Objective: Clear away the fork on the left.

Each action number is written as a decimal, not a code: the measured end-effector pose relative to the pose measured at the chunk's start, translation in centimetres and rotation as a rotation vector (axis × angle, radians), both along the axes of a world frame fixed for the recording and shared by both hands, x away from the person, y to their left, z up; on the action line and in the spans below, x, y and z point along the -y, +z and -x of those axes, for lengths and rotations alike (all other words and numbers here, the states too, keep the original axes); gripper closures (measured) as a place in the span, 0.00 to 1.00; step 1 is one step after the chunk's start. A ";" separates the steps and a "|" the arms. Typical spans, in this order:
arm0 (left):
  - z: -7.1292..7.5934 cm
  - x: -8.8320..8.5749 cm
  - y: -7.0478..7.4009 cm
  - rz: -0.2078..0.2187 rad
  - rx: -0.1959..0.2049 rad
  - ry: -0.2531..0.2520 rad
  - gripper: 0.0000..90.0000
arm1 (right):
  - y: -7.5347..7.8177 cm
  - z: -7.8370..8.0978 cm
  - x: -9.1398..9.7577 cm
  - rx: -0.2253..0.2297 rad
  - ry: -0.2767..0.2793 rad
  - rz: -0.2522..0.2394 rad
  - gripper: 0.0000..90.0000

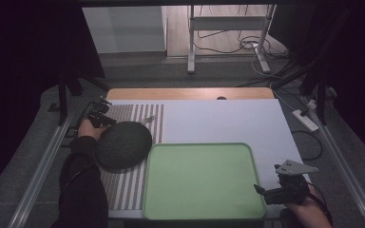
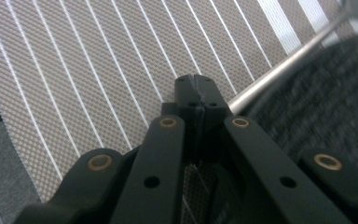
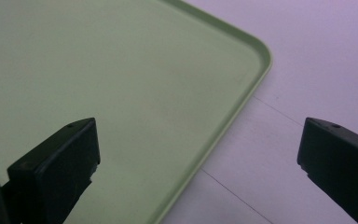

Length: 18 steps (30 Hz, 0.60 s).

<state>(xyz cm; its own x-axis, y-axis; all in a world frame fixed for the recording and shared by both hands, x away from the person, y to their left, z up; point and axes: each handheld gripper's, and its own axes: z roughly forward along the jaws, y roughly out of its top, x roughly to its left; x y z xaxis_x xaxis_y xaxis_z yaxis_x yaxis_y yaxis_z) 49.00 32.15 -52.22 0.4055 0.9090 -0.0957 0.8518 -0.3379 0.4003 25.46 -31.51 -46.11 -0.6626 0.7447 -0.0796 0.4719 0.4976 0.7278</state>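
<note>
A dark round textured object [image 1: 123, 145], domed like a bowl turned over, lies on a striped placemat [image 1: 128, 190] at the table's left. A metal utensil [image 1: 147, 118] lies just behind it; its handle [image 2: 284, 65] runs along the dark object's [image 2: 326, 93] edge to my left gripper. My left gripper [image 1: 105, 118] [image 2: 196, 84] rests low over the mat [image 2: 98, 70] at the dark object's far left side, jaws shut, nothing seen between them. My right gripper [image 1: 261, 190] [image 3: 198, 163] stands open at the right edge of a green tray [image 1: 199, 180] [image 3: 121, 70], one finger over the tray.
The white tabletop [image 1: 228, 118] [image 3: 317, 60] stretches behind and right of the tray. A wooden strip [image 1: 190, 93] borders the table's far edge. Metal rails [image 1: 43, 161] flank both sides, and a power strip [image 1: 305, 119] lies on the floor at right.
</note>
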 end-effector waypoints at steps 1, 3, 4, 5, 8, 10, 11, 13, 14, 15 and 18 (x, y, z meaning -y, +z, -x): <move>0.1 0.0 0.0 0.000 -0.001 -0.002 0.99 | 0.0 0.0 0.0 -0.001 0.000 0.001 0.00; 0.1 -0.2 -0.1 0.017 0.001 -0.002 0.99 | 0.0 0.0 0.0 0.000 0.003 0.002 0.00; 0.2 -0.4 -0.1 0.032 0.003 -0.002 0.99 | 0.0 0.0 0.0 0.000 0.003 0.006 0.00; 0.2 -0.6 -0.2 0.046 0.002 -0.002 0.99 | 0.0 0.0 0.0 0.000 0.004 0.007 0.00; 0.3 -0.9 -0.3 0.071 0.005 -0.002 0.99 | 0.0 0.0 0.0 0.000 0.006 0.006 0.00; 0.2 -0.9 -0.2 0.067 0.001 0.000 0.99 | 0.0 0.0 -0.1 0.000 0.008 0.007 0.00; 0.2 -0.8 -0.1 0.050 0.011 0.012 0.98 | 0.0 0.0 -0.1 0.000 0.009 0.005 0.00; 0.0 -0.9 0.3 0.062 0.043 0.046 0.90 | 0.0 0.1 -0.1 0.002 0.011 0.006 0.00; 0.0 -0.8 0.6 0.080 0.054 0.054 0.85 | 0.0 0.0 -0.1 0.001 0.013 0.007 0.00; -0.1 -0.7 0.8 0.087 0.068 0.059 0.79 | 0.0 0.0 -0.1 0.001 0.014 0.008 0.00; -0.4 0.0 1.4 0.086 0.100 0.062 0.60 | 0.0 0.0 -0.1 0.001 0.015 0.007 0.00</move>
<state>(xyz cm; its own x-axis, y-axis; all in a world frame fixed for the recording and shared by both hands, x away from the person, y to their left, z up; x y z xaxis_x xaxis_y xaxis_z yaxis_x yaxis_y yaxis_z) 49.41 32.15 -50.86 0.3599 0.9230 -0.1362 0.8247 -0.2464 0.5091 25.43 -31.41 -46.13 -0.6733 0.7344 -0.0853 0.4639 0.5095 0.7247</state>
